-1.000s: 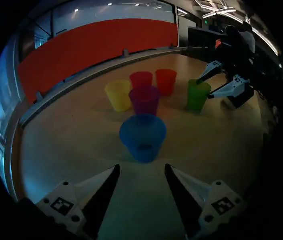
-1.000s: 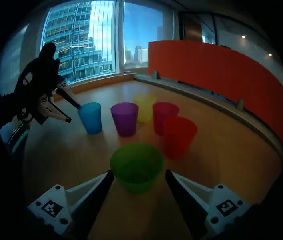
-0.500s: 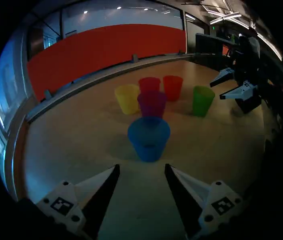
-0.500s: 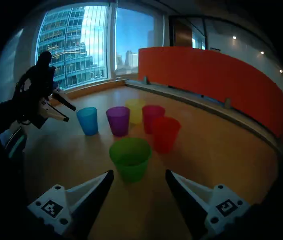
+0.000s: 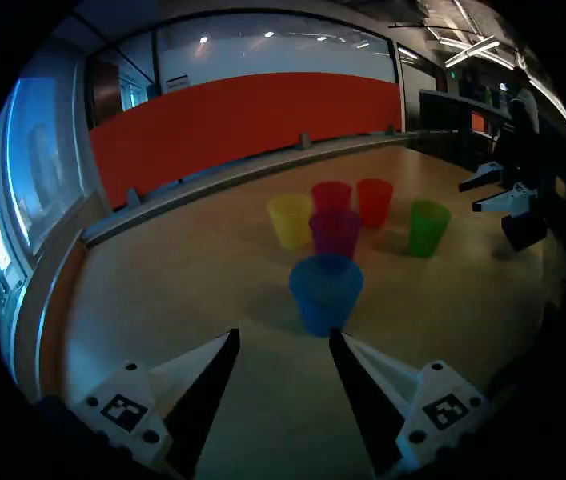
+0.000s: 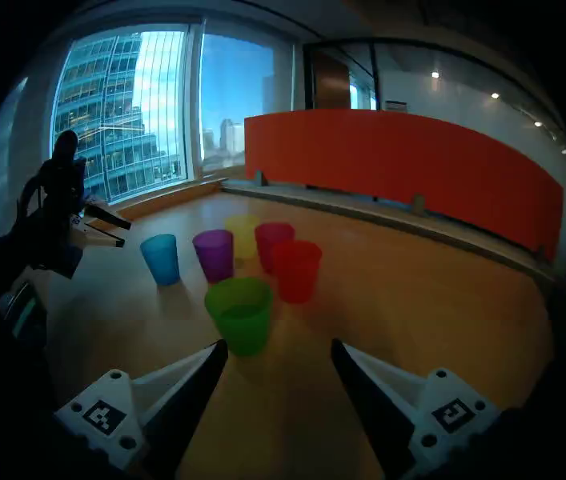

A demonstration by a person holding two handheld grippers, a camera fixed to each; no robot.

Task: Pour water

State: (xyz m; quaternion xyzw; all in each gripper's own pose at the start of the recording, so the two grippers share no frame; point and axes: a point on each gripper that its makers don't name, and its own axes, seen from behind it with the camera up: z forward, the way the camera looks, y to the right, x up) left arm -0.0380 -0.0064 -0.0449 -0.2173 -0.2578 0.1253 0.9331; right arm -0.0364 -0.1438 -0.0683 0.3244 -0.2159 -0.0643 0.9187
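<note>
Left gripper view sets the blue cup (image 5: 325, 292) just ahead of the left gripper (image 5: 283, 336), whose fingers (image 5: 202, 376) stand apart and hold nothing. The blue cup hides the foot of the purple cup (image 5: 335, 232). Around the purple cup are the yellow cup (image 5: 291, 220) to its left, the pink cup (image 5: 331, 194) half hidden behind, and the red cup (image 5: 374, 202) and green cup (image 5: 427, 227) to its right, all upright on the counter (image 5: 186, 272). Whether any holds water is too dim to tell. Farther right, the right gripper (image 5: 468, 198) hangs spread and empty, the person holding it a dark shape.
</note>
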